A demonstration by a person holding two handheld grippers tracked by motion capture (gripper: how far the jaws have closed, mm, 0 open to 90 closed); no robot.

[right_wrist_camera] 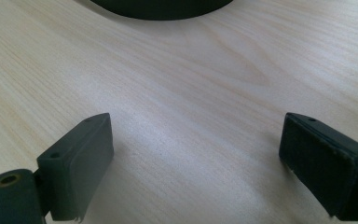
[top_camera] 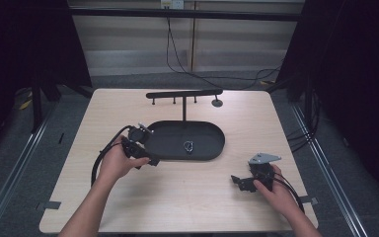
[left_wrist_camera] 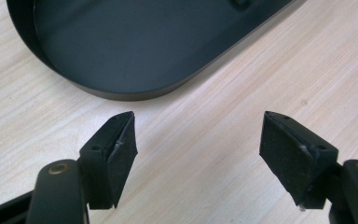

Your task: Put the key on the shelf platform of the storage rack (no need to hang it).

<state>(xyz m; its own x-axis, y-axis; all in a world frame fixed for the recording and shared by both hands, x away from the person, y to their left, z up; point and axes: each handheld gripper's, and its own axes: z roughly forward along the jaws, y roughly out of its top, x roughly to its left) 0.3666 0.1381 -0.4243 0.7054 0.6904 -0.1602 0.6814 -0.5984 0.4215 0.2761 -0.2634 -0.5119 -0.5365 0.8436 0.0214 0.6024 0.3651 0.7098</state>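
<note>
A black oval tray (top_camera: 207,140) sits mid-table with a small shiny metal item (top_camera: 188,146) lying in it. My left gripper (top_camera: 150,159) is at the tray's left end, just outside the rim. In the left gripper view my left gripper (left_wrist_camera: 198,144) is open with bare wood between the pads, and the tray's rounded end (left_wrist_camera: 121,60) lies just ahead. My right gripper (top_camera: 240,181) rests low over the table's front right, apart from the tray. In the right gripper view my right gripper (right_wrist_camera: 196,154) stands open over bare wood, with the tray rim (right_wrist_camera: 163,9) farther off.
A black T-shaped rack (top_camera: 183,94) with short pegs rises from the tray's far side. A small black round foot (top_camera: 217,102) sits near the rack's right end. Cables trail from both grippers and across the floor beyond the table.
</note>
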